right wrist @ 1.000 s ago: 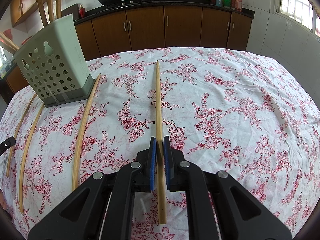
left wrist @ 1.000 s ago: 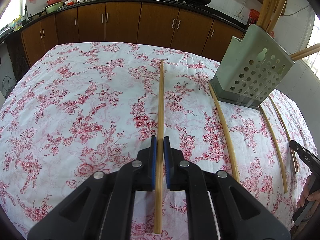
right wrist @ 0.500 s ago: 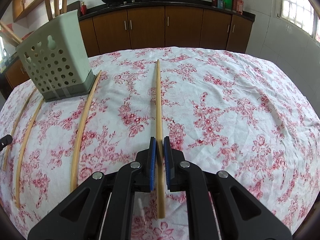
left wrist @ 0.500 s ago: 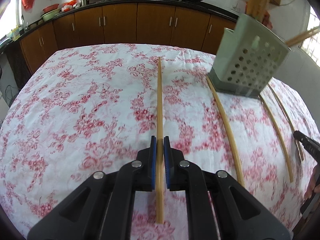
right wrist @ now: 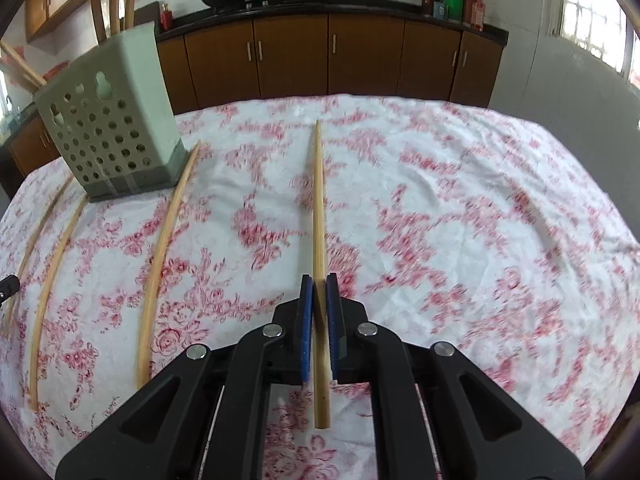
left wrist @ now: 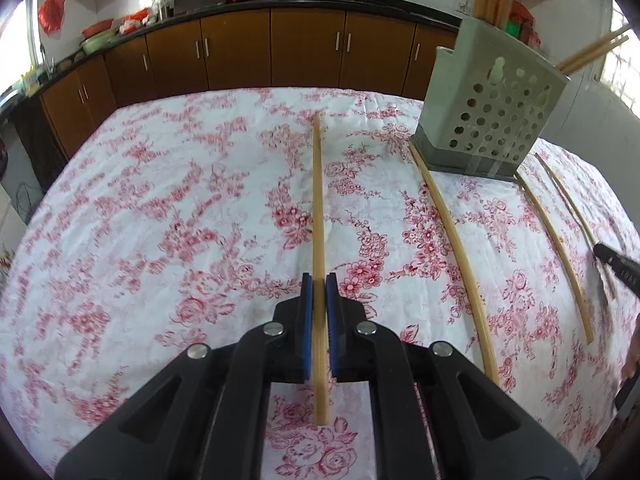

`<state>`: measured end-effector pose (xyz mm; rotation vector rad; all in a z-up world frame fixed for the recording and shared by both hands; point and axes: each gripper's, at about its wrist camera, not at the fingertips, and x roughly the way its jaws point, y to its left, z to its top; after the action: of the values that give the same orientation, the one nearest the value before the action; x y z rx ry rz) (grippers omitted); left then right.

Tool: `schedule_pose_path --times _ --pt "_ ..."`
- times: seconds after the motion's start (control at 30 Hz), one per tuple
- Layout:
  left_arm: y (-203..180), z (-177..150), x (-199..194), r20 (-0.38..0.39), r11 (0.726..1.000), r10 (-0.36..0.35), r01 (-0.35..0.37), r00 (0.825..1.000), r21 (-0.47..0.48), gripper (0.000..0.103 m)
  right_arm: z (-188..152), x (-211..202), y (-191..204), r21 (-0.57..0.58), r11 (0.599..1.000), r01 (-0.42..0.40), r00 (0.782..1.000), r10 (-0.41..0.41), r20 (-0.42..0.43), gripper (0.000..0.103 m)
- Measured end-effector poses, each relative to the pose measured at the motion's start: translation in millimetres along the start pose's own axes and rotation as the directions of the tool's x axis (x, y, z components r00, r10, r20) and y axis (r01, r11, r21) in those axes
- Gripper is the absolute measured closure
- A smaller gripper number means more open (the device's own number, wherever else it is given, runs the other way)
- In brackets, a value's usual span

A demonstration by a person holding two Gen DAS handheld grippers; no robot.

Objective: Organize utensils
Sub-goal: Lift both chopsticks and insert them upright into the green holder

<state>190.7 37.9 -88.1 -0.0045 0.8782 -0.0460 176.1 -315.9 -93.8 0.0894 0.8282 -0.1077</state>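
In the left wrist view my left gripper is shut on a long bamboo chopstick that points away over the floral cloth. My right gripper is likewise shut on a bamboo chopstick in the right wrist view. A pale green perforated utensil holder stands upright to the right of the left gripper, and the holder is left of the right gripper. Chopsticks stand in it. Three loose chopsticks lie on the cloth by the holder, also seen as loose chopsticks.
The floral tablecloth covers the whole table. The other gripper's black tip shows at the right edge of the left view. Brown kitchen cabinets and a counter with woks stand behind the table.
Both grippers keep their hold on their chopsticks. The table and holder have shifted slightly in both views, and the cloth is now blurred.
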Motion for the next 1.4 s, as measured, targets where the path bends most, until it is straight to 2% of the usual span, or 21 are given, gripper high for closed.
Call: schedule_pose_path --times 0.1,0.2,0.3,0.4,0.57,0.67,0.7,0.77,0.87,0.97,1.03,1.1,1.17,1.2,1.27,1.33,1.4 --pt "1 12 -25 0.078 1.0 -0.01 0.01 0.997 0.004 0.095 13 -25 -7 0.029 1.0 -0.01 0.996 0.007 0.085 0.095" --pt "4 27 -51 0.158 1.0 -0.025 0.027 0.987 -0.01 0.095 27 -56 -12 0.053 0.998 -0.023 0.982 0.013 0.186 0.095" --pt "2 44 -83 0.252 0.999 -0.032 0.037 0.967 -0.018 0.095 37 -81 -12 0.063 0.997 -0.033 0.965 0.016 0.263 0.095" --pt "3 60 -104 0.312 0.998 -0.041 0.051 0.949 -0.023 0.095 46 -96 -14 0.066 0.997 -0.05 0.949 0.026 0.314 0.095" --pt "4 79 -133 0.368 0.997 -0.069 0.081 0.927 -0.016 0.095 62 -117 -17 0.065 0.994 -0.088 0.924 0.057 0.378 0.095" --pt "1 85 -152 0.399 0.993 -0.107 0.118 0.911 -0.001 0.095 73 -134 -13 0.064 0.988 -0.138 0.901 0.099 0.423 0.095" --pt "-1 86 -158 0.409 0.992 -0.119 0.128 0.905 0.005 0.095 78 -144 -10 0.059 0.985 -0.165 0.886 0.122 0.447 0.095" --pt "-7 90 -173 0.434 0.987 -0.151 0.156 0.888 0.023 0.095 84 -155 -7 0.05 0.979 -0.199 0.866 0.152 0.477 0.095" --pt "-15 93 -189 0.466 0.981 -0.189 0.19 0.865 0.045 0.095 93 -175 1 0.033 0.964 -0.263 0.823 0.207 0.529 0.095" --pt "-27 99 -206 0.518 0.975 -0.215 0.213 0.828 0.064 0.095 101 -191 8 0.014 0.946 -0.325 0.776 0.258 0.575 0.095" --pt "-37 107 -215 0.56 0.971 -0.228 0.229 0.797 0.07 0.095 106 -200 15 -0.006 0.934 -0.358 0.739 0.288 0.609 0.095" --pt "-43 114 -221 0.589 0.967 -0.238 0.247 0.772 0.067 0.095 111 -207 22 -0.03 0.927 -0.373 0.706 0.305 0.639 0.095" --pt "-53 125 -227 0.63 0.965 -0.237 0.254 0.739 0.066 0.095 117 -211 32 -0.055 0.926 -0.373 0.673 0.311 0.671 0.095" --pt "-59 131 -228 0.65 0.967 -0.229 0.248 0.724 0.064 0.095 120 -212 36 -0.064 0.926 -0.371 0.661 0.312 0.682 0.095" --pt "-68 139 -228 0.674 0.968 -0.221 0.241 0.704 0.066 0.095 127 -209 46 -0.082 0.931 -0.356 0.641 0.307 0.704 0.095" --pt "-77 147 -223 0.691 0.973 -0.205 0.222 0.693 0.066 0.095 131 -202 52 -0.087 0.939 -0.332 0.635 0.291 0.715 0.095" --pt "-85 154 -212 0.7 0.978 -0.189 0.197 0.688 0.071 0.095 136 -190 57 -0.086 0.943 -0.322 0.639 0.284 0.715 0.095"
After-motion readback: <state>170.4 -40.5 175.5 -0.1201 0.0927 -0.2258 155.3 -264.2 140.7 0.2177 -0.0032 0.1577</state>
